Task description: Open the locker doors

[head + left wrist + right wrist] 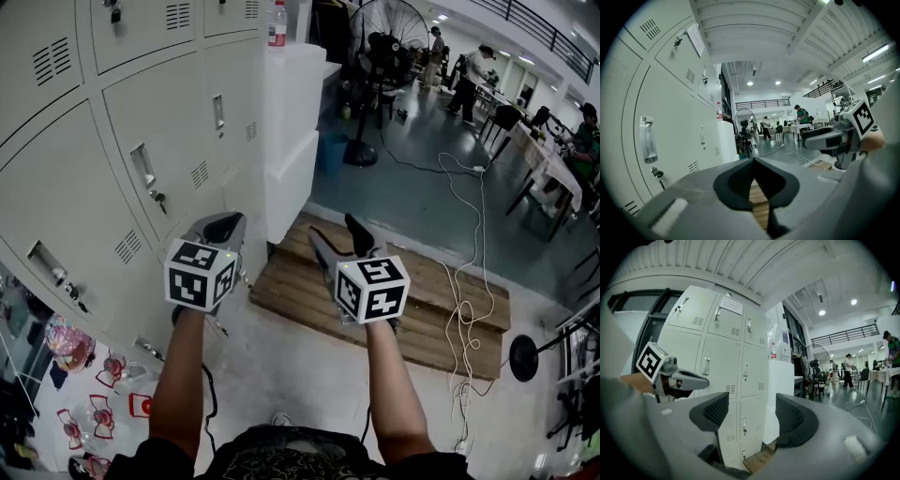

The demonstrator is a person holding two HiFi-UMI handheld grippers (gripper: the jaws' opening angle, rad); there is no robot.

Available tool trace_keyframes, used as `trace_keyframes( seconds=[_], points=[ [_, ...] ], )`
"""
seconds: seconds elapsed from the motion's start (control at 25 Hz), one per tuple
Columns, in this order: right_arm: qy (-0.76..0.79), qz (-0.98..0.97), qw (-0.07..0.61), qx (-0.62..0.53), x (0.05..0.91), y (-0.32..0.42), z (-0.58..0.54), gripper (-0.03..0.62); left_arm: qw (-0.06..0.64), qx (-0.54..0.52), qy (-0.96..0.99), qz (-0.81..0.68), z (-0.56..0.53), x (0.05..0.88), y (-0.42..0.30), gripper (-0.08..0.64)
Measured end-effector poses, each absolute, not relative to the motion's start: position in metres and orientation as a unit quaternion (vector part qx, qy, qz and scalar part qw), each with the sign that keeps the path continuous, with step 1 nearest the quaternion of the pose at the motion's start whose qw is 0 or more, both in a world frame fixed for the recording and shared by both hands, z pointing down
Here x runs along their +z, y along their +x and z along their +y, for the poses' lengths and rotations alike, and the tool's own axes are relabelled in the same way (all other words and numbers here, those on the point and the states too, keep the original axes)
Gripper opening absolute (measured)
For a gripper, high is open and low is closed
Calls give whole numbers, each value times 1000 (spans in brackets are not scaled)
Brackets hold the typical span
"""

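Closed lockers point(141, 122), wooden pallet point(427, 272), grey floor point(412, 192)

- We see a wooden pallet point(286, 286) on the floor.
- Beyond it we see a standing fan point(387, 42).
- We spot a bottle point(277, 25) atop a white box point(292, 94).

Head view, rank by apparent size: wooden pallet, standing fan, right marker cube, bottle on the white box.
1. wooden pallet
2. standing fan
3. right marker cube, which looks big only because it is near the camera
4. bottle
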State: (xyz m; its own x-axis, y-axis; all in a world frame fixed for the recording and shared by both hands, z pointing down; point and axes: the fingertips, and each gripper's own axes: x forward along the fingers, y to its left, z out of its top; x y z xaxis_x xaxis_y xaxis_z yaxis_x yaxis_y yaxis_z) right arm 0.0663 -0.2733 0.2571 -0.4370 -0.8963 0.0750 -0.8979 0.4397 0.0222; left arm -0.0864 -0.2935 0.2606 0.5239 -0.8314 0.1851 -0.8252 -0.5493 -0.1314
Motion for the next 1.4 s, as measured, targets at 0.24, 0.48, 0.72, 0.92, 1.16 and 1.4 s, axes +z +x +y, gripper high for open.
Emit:
trace_keyframes(
  seconds=[0.24, 0.48, 0.72, 0.92, 1.16, 1.4],
  points=[
    [499, -866, 35, 6, 253, 25, -293, 300, 15, -109, -857, 503, -306, 256, -126, 3],
    [445, -895, 34, 2, 253, -32, -315, 299, 10, -110, -826, 552, -312, 257, -182, 3],
    [381, -924, 31, -1, 258, -86, -339, 301, 2, -115, -790, 602, -315, 265, -230, 3],
    [313, -949, 31, -2, 263, -131, -359, 300, -8, -118, -750, 650, -320, 272, -264, 3],
    [221, -975, 30, -7, 257, -183, -378, 301, -17, -120, -699, 705, -320, 270, -290, 2],
    [123, -991, 36, -24, 247, -237, -375, 299, -22, -115, -641, 759, -310, 259, -318, 3]
  ],
)
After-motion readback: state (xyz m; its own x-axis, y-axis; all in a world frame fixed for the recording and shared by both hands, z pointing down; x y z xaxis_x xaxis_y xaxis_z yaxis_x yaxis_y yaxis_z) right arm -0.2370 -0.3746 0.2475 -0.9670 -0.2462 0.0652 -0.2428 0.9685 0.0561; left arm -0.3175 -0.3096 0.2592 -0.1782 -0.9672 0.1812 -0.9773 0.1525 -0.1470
